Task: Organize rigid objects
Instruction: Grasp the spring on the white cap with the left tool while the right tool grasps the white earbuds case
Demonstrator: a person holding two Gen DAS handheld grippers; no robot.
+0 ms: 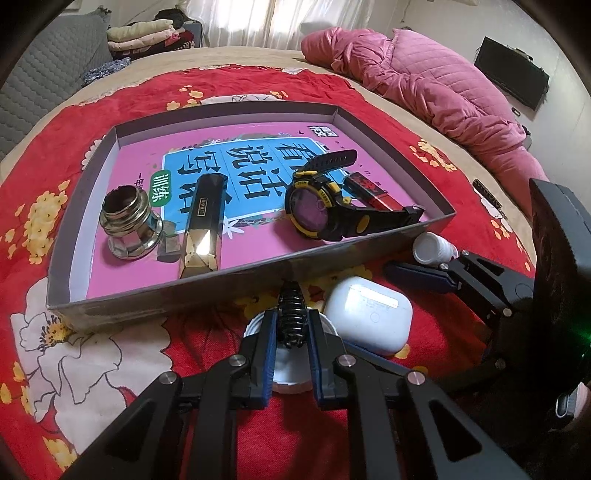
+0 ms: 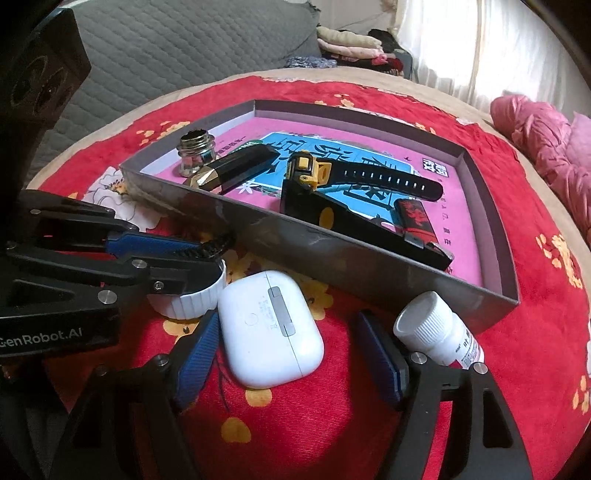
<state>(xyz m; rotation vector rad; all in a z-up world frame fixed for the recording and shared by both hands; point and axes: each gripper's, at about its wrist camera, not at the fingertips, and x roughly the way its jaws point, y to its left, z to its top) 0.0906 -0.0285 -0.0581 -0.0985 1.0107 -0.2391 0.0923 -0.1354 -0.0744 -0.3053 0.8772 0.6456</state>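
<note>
My left gripper (image 1: 292, 317) is shut on a small black ribbed piece (image 1: 291, 299), just above a white round cap (image 1: 286, 373) on the red blanket. Its tip sits close to the near wall of the grey tray (image 1: 184, 291). In the right wrist view my right gripper (image 2: 288, 321) stands open around a white earbud case (image 2: 266, 328); its blue pads (image 2: 195, 354) do not touch the case. A white pill bottle (image 2: 436, 332) lies just outside the right finger. The tray holds a yellow-and-black watch (image 1: 317, 206), a black-and-gold bar (image 1: 203, 221), a metal threaded fitting (image 1: 127, 225) and a red-and-black lighter (image 1: 373, 192).
The tray's floor is a pink and blue book cover (image 1: 255, 243). The tray lies on a red flowered blanket (image 1: 92, 362) over a bed. A pink quilt (image 1: 424, 85) is bunched at the far right, folded clothes (image 1: 144, 35) at the far left.
</note>
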